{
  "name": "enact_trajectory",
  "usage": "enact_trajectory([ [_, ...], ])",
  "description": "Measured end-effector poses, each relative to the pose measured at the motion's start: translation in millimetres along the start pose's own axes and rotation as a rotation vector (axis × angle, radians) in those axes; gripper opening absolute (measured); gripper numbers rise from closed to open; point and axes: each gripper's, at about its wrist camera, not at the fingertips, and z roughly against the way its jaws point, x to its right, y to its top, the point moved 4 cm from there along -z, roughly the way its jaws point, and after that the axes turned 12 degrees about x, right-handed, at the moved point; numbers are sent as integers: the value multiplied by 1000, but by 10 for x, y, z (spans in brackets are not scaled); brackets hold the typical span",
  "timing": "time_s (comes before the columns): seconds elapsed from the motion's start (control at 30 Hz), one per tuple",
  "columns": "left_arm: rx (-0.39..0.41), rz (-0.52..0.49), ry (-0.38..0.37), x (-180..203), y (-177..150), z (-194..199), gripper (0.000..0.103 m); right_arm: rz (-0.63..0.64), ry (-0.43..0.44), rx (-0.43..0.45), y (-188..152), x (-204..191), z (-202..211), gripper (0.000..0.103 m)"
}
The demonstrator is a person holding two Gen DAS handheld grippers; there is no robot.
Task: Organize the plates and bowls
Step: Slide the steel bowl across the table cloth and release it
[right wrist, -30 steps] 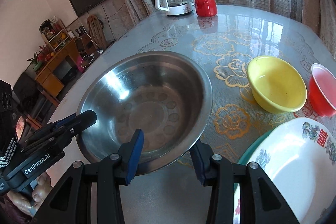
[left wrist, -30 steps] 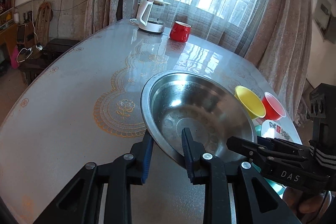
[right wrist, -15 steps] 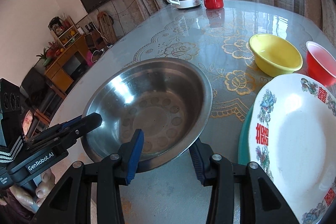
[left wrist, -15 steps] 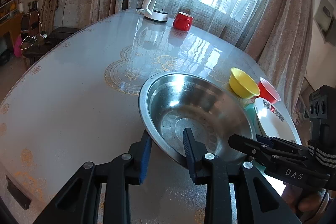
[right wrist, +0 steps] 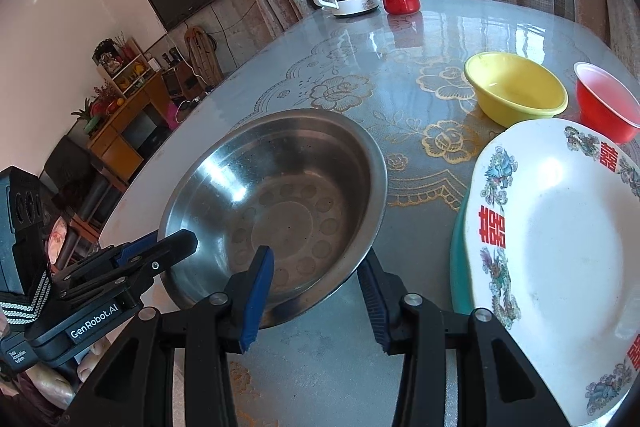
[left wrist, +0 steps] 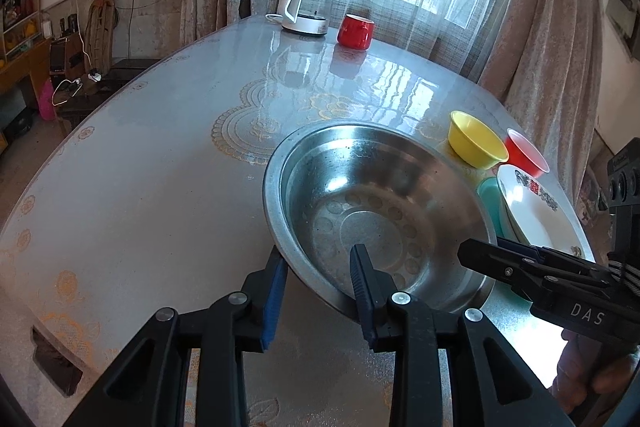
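A steel basin [left wrist: 380, 211] [right wrist: 280, 195] rests on the glossy table near its front edge. My left gripper [left wrist: 318, 259] straddles the basin's near rim, one finger outside and one inside. Its jaws are opening and the pads look slack on the rim. My right gripper [right wrist: 316, 259] straddles the rim further right, one pad inside and one under the outer lip, shut on it. A yellow bowl [right wrist: 516, 91] and a red bowl [right wrist: 604, 103] stand to the right. A white patterned plate [right wrist: 560, 247] lies on a teal plate [right wrist: 458, 267] beside the basin.
A white kettle [left wrist: 304, 7] and a red mug [left wrist: 356, 31] stand at the far edge by the curtained window. The table's left edge [left wrist: 120, 95] drops to a floor with cabinets. A hand [left wrist: 592, 375] holds the right gripper.
Both grippers and the basin have come back toward the table's near edge, beside the plate stack. The left gripper's fingers have spread slightly on the rim.
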Motion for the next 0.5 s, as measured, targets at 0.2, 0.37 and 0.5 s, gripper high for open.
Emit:
enact_trajectory([
  [0.2, 13, -36, 30, -23, 2, 42, 34, 24, -5, 10, -11, -2, 42, 44],
  [0.37, 35, -74, 61, -36, 5, 71, 35, 31, -37, 19, -7, 69, 79, 45],
  [0.5, 47, -71, 69, -78, 41, 95, 38, 9, -46, 34, 9, 150, 141, 45],
])
